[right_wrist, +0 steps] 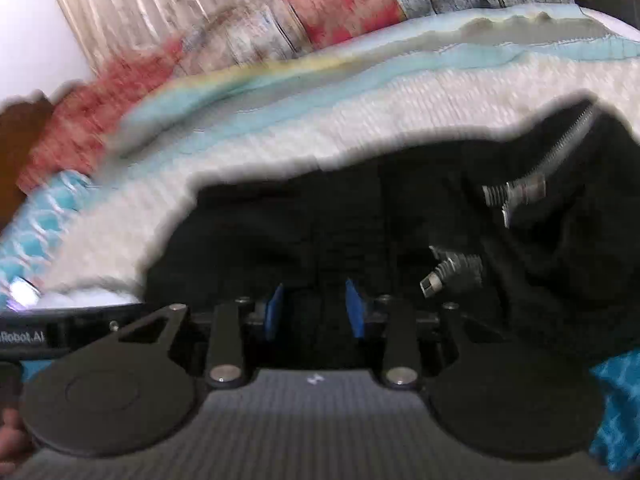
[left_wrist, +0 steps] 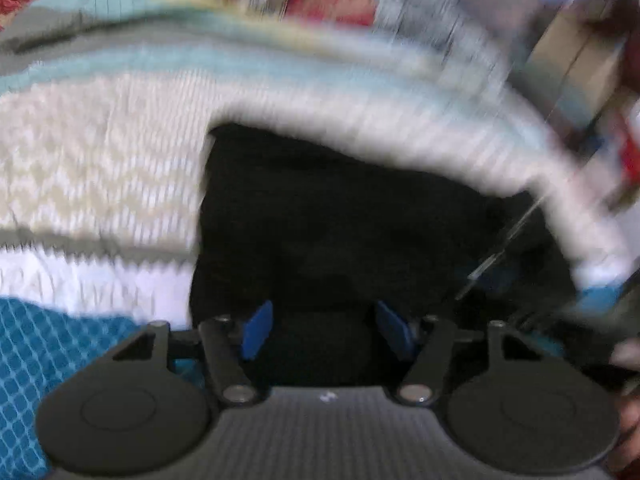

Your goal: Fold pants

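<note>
Left wrist view is smeared by motion, yet the left tool point(left_wrist: 324, 330) shows plainly at the bottom of the picture: its two blue pads point(left_wrist: 258, 330) stand apart with black cloth behind and between them, and whether they press on that cloth I cannot tell. The cloth belongs to the black pants point(left_wrist: 340, 220), which spread as a dark mass from the tool up to the middle of the picture. Around the pants lies a bedspread point(left_wrist: 100, 152) in white, cream, grey and pale blue bands, with a teal lattice-patterned part point(left_wrist: 48, 360) at the lower left. At the far right edge something blurred and boxy stands past the bed; it is too smeared to name. Right wrist view is sharper. The right tool point(right_wrist: 316, 310) has its blue pads closer together, again with black fabric between them, and a firm pinch cannot be confirmed. The pants point(right_wrist: 360, 220) lie bunched ahead of it, with a metal zipper point(right_wrist: 560, 148) running up at the right and a silver zipper pull point(right_wrist: 516, 192) below it. The striped bedspread point(right_wrist: 360, 92) curves behind, and red and grey patterned bedding point(right_wrist: 340, 4) lies beyond it.
</note>
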### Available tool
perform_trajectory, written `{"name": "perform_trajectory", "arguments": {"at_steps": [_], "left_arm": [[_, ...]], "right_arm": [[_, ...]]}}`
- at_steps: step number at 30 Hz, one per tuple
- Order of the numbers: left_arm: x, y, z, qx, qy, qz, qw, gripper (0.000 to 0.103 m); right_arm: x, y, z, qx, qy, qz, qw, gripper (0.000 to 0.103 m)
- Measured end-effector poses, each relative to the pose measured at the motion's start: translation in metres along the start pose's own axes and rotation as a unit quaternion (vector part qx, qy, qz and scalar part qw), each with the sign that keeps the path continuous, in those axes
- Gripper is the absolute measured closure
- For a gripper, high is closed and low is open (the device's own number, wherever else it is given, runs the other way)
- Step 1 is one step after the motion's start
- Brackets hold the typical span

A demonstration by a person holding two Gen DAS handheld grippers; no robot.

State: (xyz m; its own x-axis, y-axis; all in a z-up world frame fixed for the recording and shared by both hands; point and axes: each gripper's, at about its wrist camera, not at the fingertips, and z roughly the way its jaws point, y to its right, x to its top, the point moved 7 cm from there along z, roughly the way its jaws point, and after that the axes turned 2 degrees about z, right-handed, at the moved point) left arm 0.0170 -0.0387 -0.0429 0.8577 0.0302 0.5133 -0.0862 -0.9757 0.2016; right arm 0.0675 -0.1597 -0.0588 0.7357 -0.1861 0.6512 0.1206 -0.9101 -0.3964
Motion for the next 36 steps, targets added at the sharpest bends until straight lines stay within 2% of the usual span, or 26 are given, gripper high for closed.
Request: {"name": "perform_trajectory", "arguments": {"at_steps": [2, 3, 5, 7, 9, 12, 15, 17, 20, 21, 23, 24, 25, 26, 27, 29, 31, 33, 34, 36], "left_arm": [[-0.003, 0.001, 0.007, 0.012, 0.018, 0.014, 0.9997, 0.042], [-0.002, 0.003, 0.006, 0.018, 0.014, 0.017, 0.9996, 0.042], [0.001, 0.006, -0.001, 0.022, 0.011, 0.012, 0.9996, 0.043], [0.003, 0.005, -0.011, 0.011, 0.014, -0.002, 0.9998, 0.043], [0.005, 0.004, -0.026, -0.014, 0.025, -0.022, 0.9994, 0.042], [0.009, 0.007, -0.044, -0.031, 0.046, -0.028, 0.9981, 0.039], [0.012, 0.012, -0.048, -0.034, 0.049, -0.025, 0.9979, 0.037], [0.011, 0.017, -0.045, -0.039, 0.040, -0.024, 0.9981, 0.037], [0.007, 0.024, -0.038, -0.044, 0.025, -0.022, 0.9985, 0.037], [0.004, 0.026, -0.036, -0.044, 0.022, -0.021, 0.9986, 0.034], [0.001, 0.028, -0.034, -0.041, 0.018, -0.020, 0.9988, 0.032], [0.000, 0.029, -0.033, -0.041, 0.017, -0.021, 0.9988, 0.031], [-0.001, 0.030, -0.034, -0.041, 0.017, -0.021, 0.9988, 0.030], [0.000, 0.030, -0.034, -0.042, 0.018, -0.023, 0.9987, 0.030], [-0.001, 0.029, -0.034, -0.043, 0.018, -0.026, 0.9986, 0.030], [-0.002, 0.028, -0.034, -0.048, 0.016, -0.033, 0.9982, 0.030], [-0.003, 0.026, -0.036, -0.051, 0.015, -0.037, 0.9979, 0.030], [-0.004, 0.023, -0.037, -0.058, 0.014, -0.045, 0.9972, 0.029], [-0.004, 0.022, -0.036, -0.062, 0.013, -0.049, 0.9968, 0.029], [-0.004, 0.022, -0.035, -0.063, 0.011, -0.054, 0.9965, 0.028]], "right_arm": [[0.002, -0.004, 0.003, -0.006, 0.006, -0.028, 1.000, 0.066], [0.005, -0.007, 0.003, -0.009, 0.005, -0.034, 0.999, 0.065], [0.007, -0.009, -0.003, 0.001, 0.002, -0.039, 0.999, 0.056], [0.011, -0.005, -0.023, 0.035, 0.015, -0.017, 0.999, 0.055], [0.018, 0.007, -0.041, 0.046, 0.035, 0.007, 0.998, 0.055], [0.031, 0.026, -0.076, 0.023, 0.096, 0.014, 0.995, 0.056], [0.049, 0.059, -0.103, -0.026, 0.153, 0.027, 0.988, 0.056], [0.057, 0.089, -0.111, -0.058, 0.172, 0.056, 0.982, 0.063], [0.053, 0.126, -0.098, -0.059, 0.150, 0.129, 0.979, 0.077], [0.046, 0.129, -0.084, -0.050, 0.121, 0.138, 0.982, 0.077], [0.017, 0.115, -0.044, -0.021, 0.022, 0.119, 0.992, 0.074], [0.008, 0.102, -0.040, -0.043, 0.033, 0.078, 0.996, 0.070], [0.006, 0.086, -0.041, -0.063, 0.041, 0.022, 0.997, 0.057], [0.005, 0.074, -0.040, -0.073, 0.035, -0.015, 0.997, 0.053], [0.007, 0.068, -0.040, -0.081, 0.035, -0.034, 0.996, 0.053], [0.013, 0.067, -0.049, -0.078, 0.048, -0.034, 0.995, 0.053], [0.021, 0.069, -0.065, -0.076, 0.082, -0.017, 0.994, 0.053], [0.032, 0.063, -0.078, -0.074, 0.115, -0.037, 0.990, 0.053], [0.038, 0.061, -0.076, -0.076, 0.116, -0.055, 0.989, 0.053], [0.040, 0.064, -0.058, -0.091, 0.086, -0.078, 0.989, 0.055]]}}
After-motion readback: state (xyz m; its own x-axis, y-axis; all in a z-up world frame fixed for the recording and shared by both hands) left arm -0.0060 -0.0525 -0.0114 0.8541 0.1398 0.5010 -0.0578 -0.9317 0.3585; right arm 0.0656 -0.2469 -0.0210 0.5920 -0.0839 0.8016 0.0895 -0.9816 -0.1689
